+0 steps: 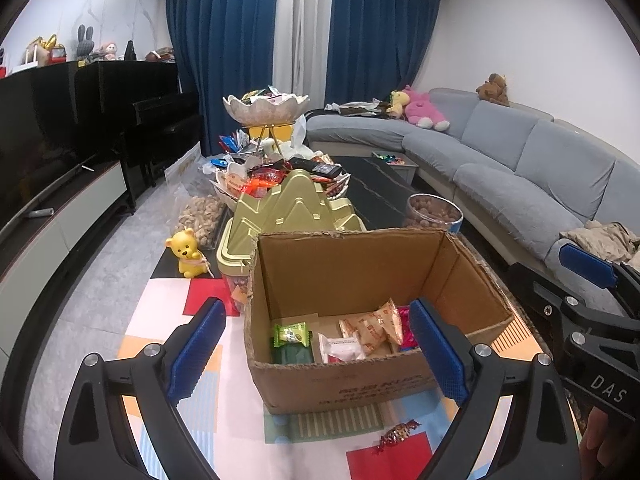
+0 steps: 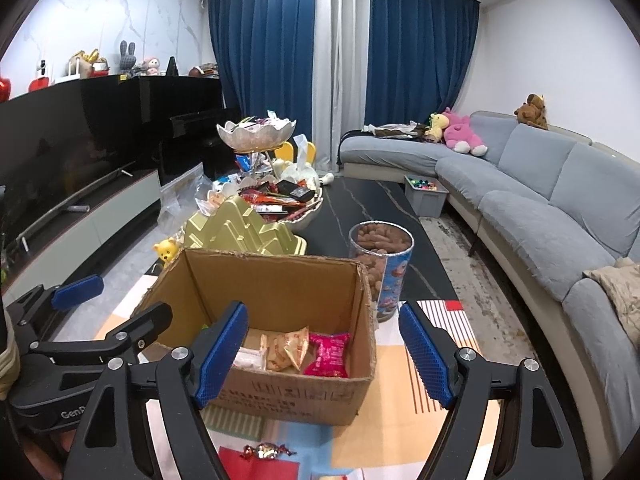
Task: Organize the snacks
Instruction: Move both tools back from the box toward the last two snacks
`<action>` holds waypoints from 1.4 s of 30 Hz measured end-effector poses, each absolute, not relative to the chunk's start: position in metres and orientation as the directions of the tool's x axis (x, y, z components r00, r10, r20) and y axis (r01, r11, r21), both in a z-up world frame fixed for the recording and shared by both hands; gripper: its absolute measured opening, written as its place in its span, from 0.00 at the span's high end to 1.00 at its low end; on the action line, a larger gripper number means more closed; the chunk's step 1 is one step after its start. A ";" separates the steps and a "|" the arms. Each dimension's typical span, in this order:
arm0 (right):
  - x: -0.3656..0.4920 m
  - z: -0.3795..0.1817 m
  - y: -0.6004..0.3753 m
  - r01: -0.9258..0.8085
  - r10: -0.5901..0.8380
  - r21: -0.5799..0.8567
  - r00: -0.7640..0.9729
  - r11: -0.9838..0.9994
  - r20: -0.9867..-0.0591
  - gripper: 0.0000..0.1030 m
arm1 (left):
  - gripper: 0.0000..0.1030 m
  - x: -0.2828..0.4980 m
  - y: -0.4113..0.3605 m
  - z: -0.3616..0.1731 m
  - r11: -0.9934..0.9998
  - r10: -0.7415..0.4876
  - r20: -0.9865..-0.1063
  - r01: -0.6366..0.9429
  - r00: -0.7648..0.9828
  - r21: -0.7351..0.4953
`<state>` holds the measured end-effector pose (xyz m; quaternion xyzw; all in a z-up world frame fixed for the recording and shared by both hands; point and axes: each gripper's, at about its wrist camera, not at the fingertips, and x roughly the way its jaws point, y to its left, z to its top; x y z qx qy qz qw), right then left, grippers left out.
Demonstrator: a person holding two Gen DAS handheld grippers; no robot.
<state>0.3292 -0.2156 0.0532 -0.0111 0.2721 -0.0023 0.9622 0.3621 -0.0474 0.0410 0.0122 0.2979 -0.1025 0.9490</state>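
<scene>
Left tongs (image 1: 318,350) spread wide, empty, above cardboard box (image 1: 352,384); wrapped candy (image 1: 396,434) on mat.

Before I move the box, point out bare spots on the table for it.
The dark tabletop is bare between the snack tray and the sofa-side edge, beyond the nut canister. The left side is crowded: gold tin, tray, tiered bowl. In front of the cardboard box lies one wrapped candy.
</scene>
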 end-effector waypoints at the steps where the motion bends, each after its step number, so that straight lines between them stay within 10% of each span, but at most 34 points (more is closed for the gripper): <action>1: 0.328 0.054 -0.216 0.001 -0.012 -0.022 0.852 1.000 -0.523 0.24 | 0.09 0.360 -0.048 0.041 0.978 -0.189 -0.568 0.205 0.801 -0.037; 42: 0.273 0.016 -0.228 0.074 -0.077 -0.030 0.792 0.997 -0.605 0.24 | 0.09 0.310 -0.064 0.009 0.934 -0.239 -0.624 0.353 0.744 0.063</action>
